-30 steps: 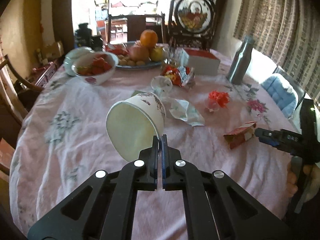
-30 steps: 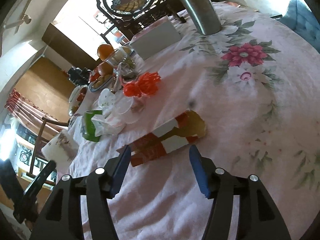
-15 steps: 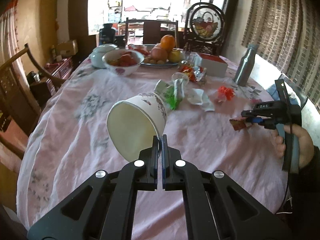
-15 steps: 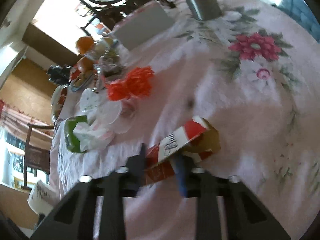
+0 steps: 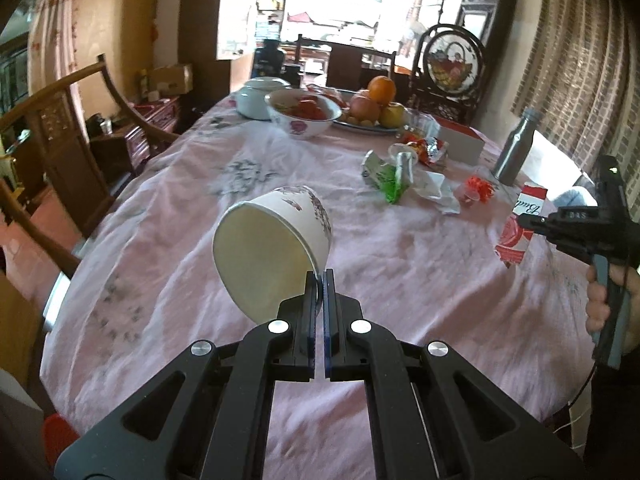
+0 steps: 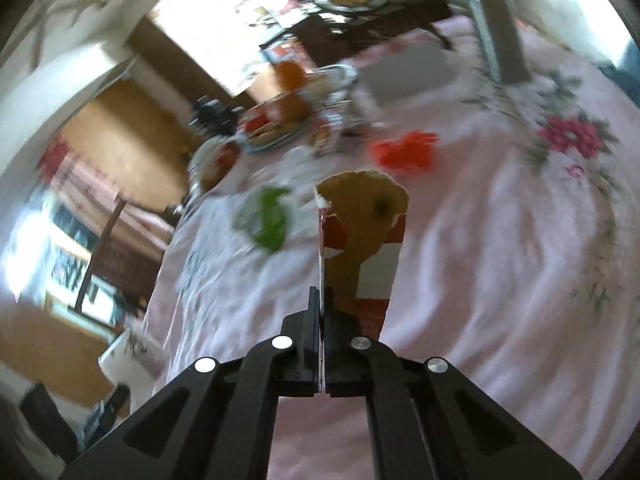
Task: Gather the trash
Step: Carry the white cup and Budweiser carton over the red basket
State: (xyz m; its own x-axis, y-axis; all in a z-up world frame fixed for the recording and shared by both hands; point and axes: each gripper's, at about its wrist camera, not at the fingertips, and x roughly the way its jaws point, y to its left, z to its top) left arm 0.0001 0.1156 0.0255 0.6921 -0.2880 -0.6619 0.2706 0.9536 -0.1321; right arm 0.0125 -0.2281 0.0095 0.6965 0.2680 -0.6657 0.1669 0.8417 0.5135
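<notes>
The left gripper (image 5: 319, 280) has its two black fingers pressed together on the rim of a white paper cup with a faint floral print (image 5: 276, 248), holding it tipped on its side above the pink flowered tablecloth (image 5: 172, 248), mouth turned back toward the camera.

Over at the right edge of the table the right gripper (image 6: 322, 300) pinches a flattened red-and-white cardboard carton (image 6: 362, 248) by its edge, jaws closed tight on it, and holds it up off the cloth. In the left wrist view the same carton (image 5: 520, 224) hangs at the tip of that gripper, and cursive lettering on its white band reads "Bud"; the rest is cut off. The black body of the right tool carries small pale letters, "DAS" as far as I can make out. The right wrist view is blurred, and the carton's torn brown inner flap sticks up at the top.

More litter lies further along the cloth: a crumpled green-and-white wrapper (image 5: 386, 178), a crushed white paper wad (image 5: 440, 196) just beside it, a small clear plastic cup with red shreds (image 5: 474, 194), and a shiny red snack packet (image 5: 426, 148). Near these stands a grey metal bottle (image 5: 516, 148). Beyond are a floral bowl of red food (image 5: 304, 114) and a plate of oranges and apples (image 5: 374, 106).
</notes>
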